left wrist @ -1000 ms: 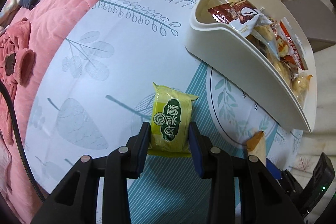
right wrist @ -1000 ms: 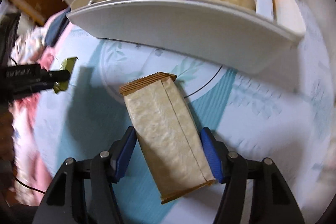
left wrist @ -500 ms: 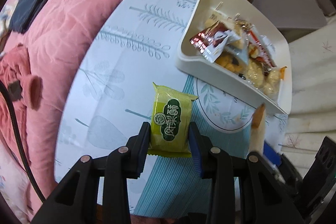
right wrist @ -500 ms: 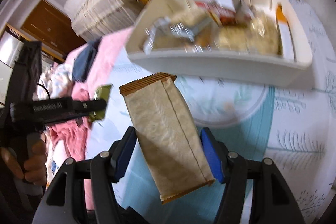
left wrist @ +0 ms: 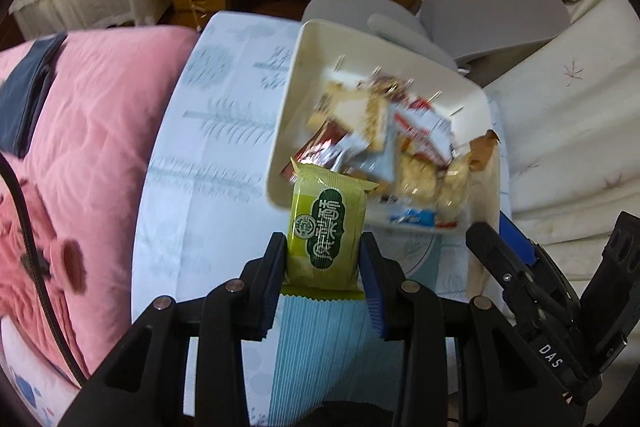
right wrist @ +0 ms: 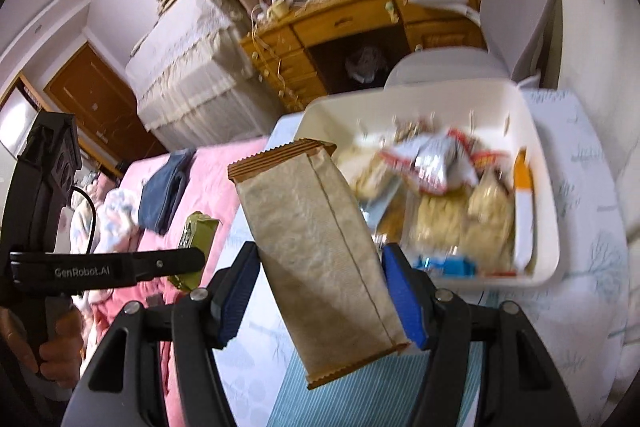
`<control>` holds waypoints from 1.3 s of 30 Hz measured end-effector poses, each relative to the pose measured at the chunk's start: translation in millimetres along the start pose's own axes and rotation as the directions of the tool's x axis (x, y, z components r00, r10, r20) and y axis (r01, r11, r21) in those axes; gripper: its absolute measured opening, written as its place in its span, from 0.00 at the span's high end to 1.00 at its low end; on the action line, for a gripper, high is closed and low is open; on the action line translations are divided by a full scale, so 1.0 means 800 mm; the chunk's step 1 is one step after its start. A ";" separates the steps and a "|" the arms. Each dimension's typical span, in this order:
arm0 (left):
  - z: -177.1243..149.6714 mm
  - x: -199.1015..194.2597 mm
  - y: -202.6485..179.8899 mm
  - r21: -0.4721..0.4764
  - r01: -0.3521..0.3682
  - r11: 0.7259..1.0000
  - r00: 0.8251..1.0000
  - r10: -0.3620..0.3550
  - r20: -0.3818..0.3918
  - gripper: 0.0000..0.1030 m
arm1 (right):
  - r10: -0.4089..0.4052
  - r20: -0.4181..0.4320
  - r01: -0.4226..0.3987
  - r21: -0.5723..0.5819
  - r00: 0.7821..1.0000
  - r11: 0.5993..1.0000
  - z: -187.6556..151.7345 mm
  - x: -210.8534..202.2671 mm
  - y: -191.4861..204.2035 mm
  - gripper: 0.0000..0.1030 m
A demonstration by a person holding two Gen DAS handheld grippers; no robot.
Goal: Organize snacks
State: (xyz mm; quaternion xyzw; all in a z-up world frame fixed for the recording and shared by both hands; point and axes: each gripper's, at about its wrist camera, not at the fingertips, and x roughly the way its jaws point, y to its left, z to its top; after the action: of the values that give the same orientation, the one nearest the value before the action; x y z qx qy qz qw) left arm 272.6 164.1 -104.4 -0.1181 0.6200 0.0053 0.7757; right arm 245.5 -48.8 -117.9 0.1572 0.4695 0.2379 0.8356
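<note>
The table [left wrist: 208,187], under a pale leaf-print cloth with a teal-striped patch near its front edge, fills the lower half of both views, with a pink quilt [left wrist: 88,131] bunched along its left side. On the table stands the white bin [right wrist: 536,163], an open rounded tub already heaped with wrapped snacks, which looks like the collecting place for everything loose; its contents are smeared by motion blur, so beyond red-and-silver wrappers and some pale lumpy packets the individual items cannot be told apart. The right gripper [right wrist: 320,291] has its blue pads pressed against both long sides of the tan packet [right wrist: 316,251], which is lifted clear of the cloth and tilted with its crimped top toward the bin's near-left corner, presumably so it can go in end first. The left gripper [left wrist: 324,267] clamps the green pastry packet [left wrist: 326,235] the same way, by its flat sides, upright and raised just short of the bin's near wall; that packet's lower seam pokes out under the pads. In the left wrist view the tan packet shows only as a sliver at the bin's right edge, and the bin's near rim is partly covered by the green one, so how much room is left inside is hard to judge
</note>
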 end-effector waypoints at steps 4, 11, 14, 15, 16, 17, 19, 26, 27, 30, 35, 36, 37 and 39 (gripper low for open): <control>0.030 0.010 -0.023 0.029 0.017 0.999 1.000 -0.018 0.016 0.66 | -0.030 0.041 0.030 -0.004 0.999 1.000 0.024 0.004 -0.009 0.38; 0.066 0.037 -0.052 0.062 0.040 0.997 0.999 -0.043 0.032 0.66 | -0.058 0.079 0.059 -0.008 0.995 0.998 0.050 0.007 -0.031 0.38; 0.070 0.046 -0.061 0.082 0.050 0.995 0.998 -0.053 0.027 0.48 | -0.076 0.080 0.075 0.014 0.994 0.997 0.054 0.012 -0.043 0.38; 0.069 0.048 -0.063 0.094 0.054 0.994 0.998 -0.056 0.019 0.34 | -0.079 0.074 0.078 0.021 0.994 0.997 0.054 0.013 -0.046 0.38; 0.067 0.049 -0.066 0.111 0.050 0.993 0.998 -0.052 0.021 0.30 | -0.084 0.061 0.082 0.031 0.995 0.996 0.053 0.016 -0.050 0.38; 0.064 0.048 -0.068 0.129 0.043 0.991 0.999 -0.047 0.027 0.30 | -0.089 0.052 0.087 0.036 0.995 0.996 0.053 0.017 -0.052 0.38; 0.057 0.046 -0.069 0.157 0.031 0.987 0.999 -0.036 0.030 0.29 | -0.103 0.029 0.102 0.048 0.994 0.994 0.050 0.018 -0.057 0.37; 0.013 0.030 -0.046 0.164 0.040 0.986 0.999 -0.044 0.020 0.24 | -0.157 -0.002 0.156 0.096 0.988 0.983 0.021 -0.004 -0.055 0.27; 0.004 0.027 -0.040 0.164 0.037 0.986 0.999 -0.042 0.024 0.24 | -0.163 -0.007 0.162 0.105 0.987 0.981 0.014 -0.008 -0.053 0.27; -0.026 0.018 -0.023 0.168 0.029 0.985 0.999 -0.032 0.018 0.24 | -0.183 -0.020 0.184 0.142 0.983 0.972 -0.017 -0.022 -0.042 0.22; -0.073 -0.001 0.004 0.179 0.002 0.984 1.000 -0.001 -0.002 0.21 | -0.210 -0.059 0.218 0.211 0.976 0.953 -0.073 -0.042 -0.019 0.17; -0.082 -0.005 0.008 0.184 -0.002 0.983 1.000 0.004 -0.011 0.16 | -0.217 -0.070 0.228 0.223 0.974 0.948 -0.088 -0.048 -0.011 0.17; -0.091 -0.008 0.013 0.188 0.002 0.982 1.000 0.003 -0.023 0.14 | -0.222 -0.081 0.235 0.231 0.972 0.944 -0.099 -0.052 -0.005 0.16; -0.109 -0.018 0.021 0.192 -0.008 0.981 1.000 0.014 -0.027 0.14 | -0.237 -0.096 0.253 0.245 0.967 0.936 -0.119 -0.064 0.007 0.16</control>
State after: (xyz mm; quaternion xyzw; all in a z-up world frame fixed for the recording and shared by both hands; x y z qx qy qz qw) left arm 182.8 166.0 -110.9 -0.0395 0.6291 -0.0519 0.7746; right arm 139.6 -68.3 -127.4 0.1959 0.5389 0.0745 0.8159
